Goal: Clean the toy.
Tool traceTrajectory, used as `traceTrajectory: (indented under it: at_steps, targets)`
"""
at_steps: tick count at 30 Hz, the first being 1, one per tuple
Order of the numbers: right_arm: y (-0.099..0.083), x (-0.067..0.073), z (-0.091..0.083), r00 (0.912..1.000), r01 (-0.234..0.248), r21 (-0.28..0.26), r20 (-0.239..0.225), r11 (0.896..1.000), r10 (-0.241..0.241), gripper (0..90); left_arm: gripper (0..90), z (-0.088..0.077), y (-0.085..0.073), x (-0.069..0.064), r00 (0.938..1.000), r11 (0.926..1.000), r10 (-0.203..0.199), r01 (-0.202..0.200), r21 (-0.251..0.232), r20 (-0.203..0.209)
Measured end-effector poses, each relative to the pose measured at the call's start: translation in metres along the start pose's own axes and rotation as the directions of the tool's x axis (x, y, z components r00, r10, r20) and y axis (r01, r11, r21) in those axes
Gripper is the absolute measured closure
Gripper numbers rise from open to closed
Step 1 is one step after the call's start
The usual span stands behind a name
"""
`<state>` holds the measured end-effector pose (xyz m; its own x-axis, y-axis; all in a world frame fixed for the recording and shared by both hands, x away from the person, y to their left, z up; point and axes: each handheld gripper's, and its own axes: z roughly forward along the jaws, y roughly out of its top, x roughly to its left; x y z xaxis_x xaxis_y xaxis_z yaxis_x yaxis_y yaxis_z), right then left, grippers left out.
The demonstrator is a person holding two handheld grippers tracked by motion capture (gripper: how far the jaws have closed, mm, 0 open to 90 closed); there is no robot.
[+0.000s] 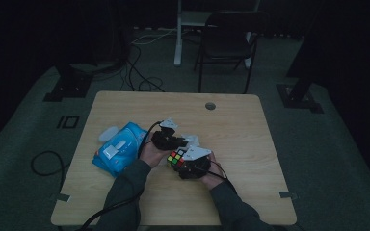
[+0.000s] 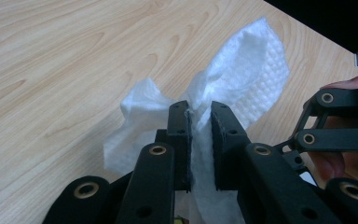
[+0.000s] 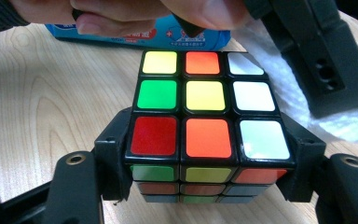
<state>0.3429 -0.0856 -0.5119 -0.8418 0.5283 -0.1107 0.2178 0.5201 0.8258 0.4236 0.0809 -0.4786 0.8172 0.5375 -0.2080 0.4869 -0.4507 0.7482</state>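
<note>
A scrambled Rubik's cube [image 3: 205, 109] is clamped between the jaws of my right gripper [image 3: 208, 156], which is shut on its two sides just above the table. From above, the cube [image 1: 176, 158] sits at the tip of the right gripper [image 1: 185, 161]. My left gripper [image 2: 199, 116] is shut on a crumpled white wipe [image 2: 247, 60], which sticks up past the jaw tips. In the high view the left gripper [image 1: 169, 139] holds the wipe [image 1: 191, 140] right behind the cube. The left gripper's black body [image 3: 326, 60] hangs over the cube's far right corner.
A blue pack of wet wipes [image 1: 118, 149] lies on the left part of the wooden table [image 1: 241, 120], close to the left hand. A small white lid [image 1: 108, 133] lies beside it. A chair [image 1: 226, 43] and cables stand on the floor beyond the table.
</note>
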Motion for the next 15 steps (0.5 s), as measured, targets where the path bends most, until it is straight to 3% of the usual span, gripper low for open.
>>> traceTrajectory:
  at_steps: [9, 15]
  targets:
    - [0.0, 0.0, -0.001, 1.0, 0.0, -0.003, 0.002, 1.0, 0.0, 34.2, 81.0, -0.005, -0.004, 0.009, 0.9993, 0.9997, -0.026, 0.026, 0.0, -0.027]
    - [0.0, -0.001, -0.002, 1.0, -0.005, -0.003, 0.005, 1.0, 0.005, 34.2, 81.0, -0.009, -0.01, 0.017, 0.9963, 0.9979, -0.065, 0.064, -0.008, -0.056]
